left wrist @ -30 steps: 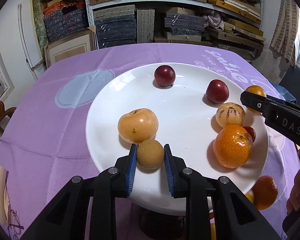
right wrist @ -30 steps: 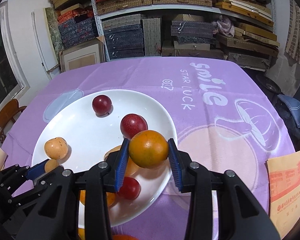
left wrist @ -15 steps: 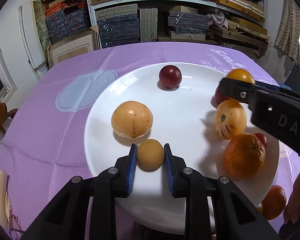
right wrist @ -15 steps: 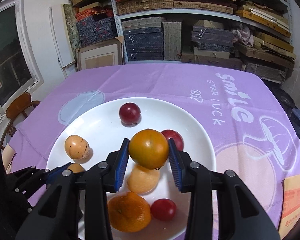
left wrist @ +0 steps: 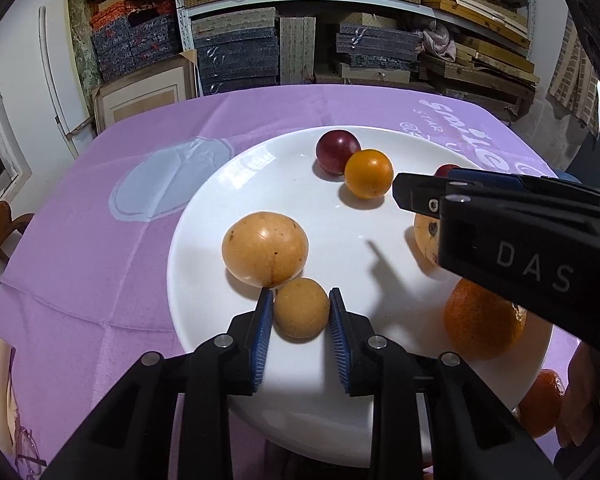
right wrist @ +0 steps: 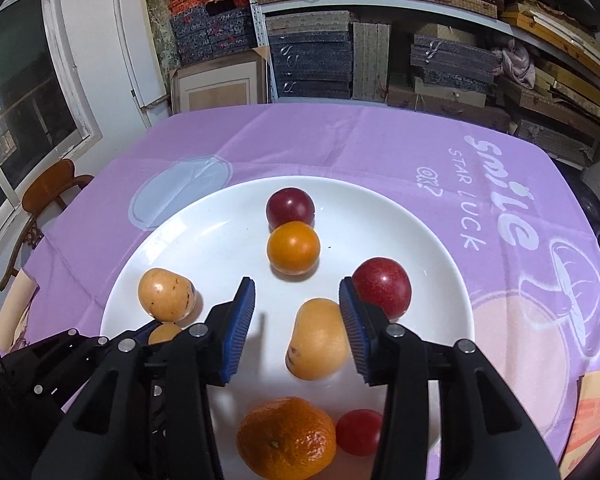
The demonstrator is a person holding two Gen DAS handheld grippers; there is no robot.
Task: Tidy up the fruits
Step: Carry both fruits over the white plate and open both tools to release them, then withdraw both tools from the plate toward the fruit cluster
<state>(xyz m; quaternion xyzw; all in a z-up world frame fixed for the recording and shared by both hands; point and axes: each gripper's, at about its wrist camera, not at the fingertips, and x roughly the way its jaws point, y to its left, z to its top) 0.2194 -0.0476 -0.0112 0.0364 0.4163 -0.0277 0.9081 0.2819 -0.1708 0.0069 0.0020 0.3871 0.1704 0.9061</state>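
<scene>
A white plate (left wrist: 260, 168) on the purple cloth holds several fruits. My left gripper (left wrist: 300, 292) rests at the plate's near edge. Its pads touch a small tan fruit (left wrist: 300, 308) that sits on the plate, and the jaws are just starting to open. A larger tan fruit (left wrist: 265, 248) touches it on the far side. My right gripper (right wrist: 297, 284) hangs over the plate, its jaws opening with nothing between them. A smooth orange fruit (right wrist: 293, 247) lies just beyond its tips, against a dark red plum (right wrist: 290, 207). A pale yellow fruit (right wrist: 318, 340) lies under the right finger.
A second red plum (right wrist: 382, 286), a mandarin (right wrist: 286, 436) and a small red fruit (right wrist: 358, 432) fill the plate's near right. Another mandarin (left wrist: 540, 404) lies off the plate beside a hand (left wrist: 584, 400). An orange envelope (right wrist: 592, 420) is at the right and a chair (right wrist: 48, 192) at the left.
My right gripper carried the orange fruit across the plate, opened and let it go beside the far dark plum. The left gripper stayed in place around the small tan fruit.
</scene>
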